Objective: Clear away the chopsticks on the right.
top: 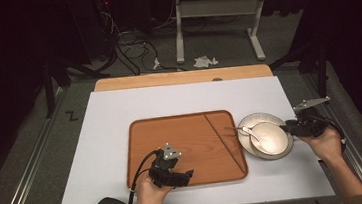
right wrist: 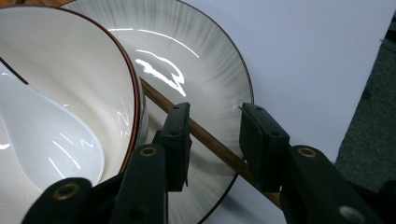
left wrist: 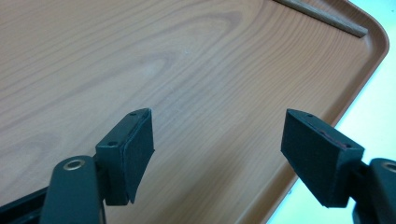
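Observation:
A wooden tray (top: 172, 138) lies mid-table with one chopstick (top: 225, 143) lying slantwise near its right side. My left gripper (top: 188, 173) hovers low over the tray's front part, open, with bare tray wood (left wrist: 187, 70) between its pads. Right of the tray is a grey-rimmed plate (top: 251, 119) carrying a white bowl (top: 273, 141) with a white spoon (top: 249, 131) in it. My right gripper (top: 288, 128) reaches over the plate's right rim. A second chopstick (right wrist: 210, 140) rests on the plate (right wrist: 201, 60) beside the bowl (right wrist: 70, 84) and runs between the jaws, which stand apart from it.
The white tabletop (top: 119, 108) surrounds the tray, with a wooden strip (top: 181, 78) along its far edge. The table's right edge is close behind my right hand. Beyond the table, cables and a desk frame (top: 178, 32) stand on the floor.

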A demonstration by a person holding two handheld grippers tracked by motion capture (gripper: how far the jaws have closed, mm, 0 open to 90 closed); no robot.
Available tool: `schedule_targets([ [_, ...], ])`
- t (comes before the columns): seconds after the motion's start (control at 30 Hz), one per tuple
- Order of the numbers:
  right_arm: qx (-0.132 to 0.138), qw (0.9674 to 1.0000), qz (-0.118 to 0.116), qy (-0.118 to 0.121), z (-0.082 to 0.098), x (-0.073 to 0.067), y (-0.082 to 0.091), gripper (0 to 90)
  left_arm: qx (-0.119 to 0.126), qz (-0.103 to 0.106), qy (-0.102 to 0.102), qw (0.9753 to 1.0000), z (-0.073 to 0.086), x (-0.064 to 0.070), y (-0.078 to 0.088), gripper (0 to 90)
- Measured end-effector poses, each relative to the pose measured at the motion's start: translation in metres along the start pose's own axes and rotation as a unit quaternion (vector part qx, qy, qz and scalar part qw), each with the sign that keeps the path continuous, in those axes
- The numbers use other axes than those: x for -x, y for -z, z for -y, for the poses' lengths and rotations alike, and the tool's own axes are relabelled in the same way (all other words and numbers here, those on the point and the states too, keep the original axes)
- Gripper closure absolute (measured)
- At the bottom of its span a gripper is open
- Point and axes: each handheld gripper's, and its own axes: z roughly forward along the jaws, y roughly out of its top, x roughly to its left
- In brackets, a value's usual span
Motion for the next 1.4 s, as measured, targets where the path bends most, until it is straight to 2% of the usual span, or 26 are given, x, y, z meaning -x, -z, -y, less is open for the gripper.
schedule_targets([
  [0.17, -0.021, 0.9997, -0.007, 0.008, -0.001, 0.0, -0.005, 60.7, -0.001, 0.001, 0.001, 1.0, 0.0, 0.001, -0.001, 25.7],
  [0.37, -0.026, 0.9995, -0.015, 0.005, -0.004, 0.002, -0.009, 60.1, -0.001, 0.001, 0.002, 1.0, 0.0, 0.001, -0.001, 25.7],
  [0.47, -0.027, 0.9995, -0.013, 0.004, -0.006, 0.003, -0.01, 60.4, -0.003, 0.0, -0.003, 1.0, 0.0, 0.001, -0.001, 25.6],
  [0.63, -0.027, 0.9996, -0.01, -0.001, -0.008, 0.002, -0.012, 60.7, -0.001, 0.0, 0.002, 1.0, 0.0, 0.001, -0.001, 25.6],
  [0.8, -0.04, 0.999, -0.011, 0.02, -0.006, -0.001, -0.01, 59.4, -0.003, -0.001, -0.003, 1.0, 0.001, 0.001, -0.001, 25.6],
  [0.9, -0.04, 0.9989, -0.01, 0.019, -0.006, -0.001, -0.01, 59.8, -0.003, -0.002, -0.002, 1.0, 0.001, 0.001, -0.002, 25.6],
  [0.97, -0.038, 0.999, -0.012, 0.018, -0.007, 0.0, -0.011, 63.0, -0.004, -0.001, -0.002, 1.0, 0.001, 0.002, -0.002, 25.6],
  [1.07, -0.041, 0.9989, -0.001, 0.021, -0.011, -0.001, -0.013, 70.0, -0.004, -0.002, -0.001, 1.0, 0.001, 0.001, -0.001, 25.6],
  [1.4, -0.043, 0.9987, 0.009, 0.024, -0.014, -0.001, -0.016, 81.3, -0.003, -0.003, -0.003, 1.0, 0.001, 0.001, -0.001, 25.6],
])
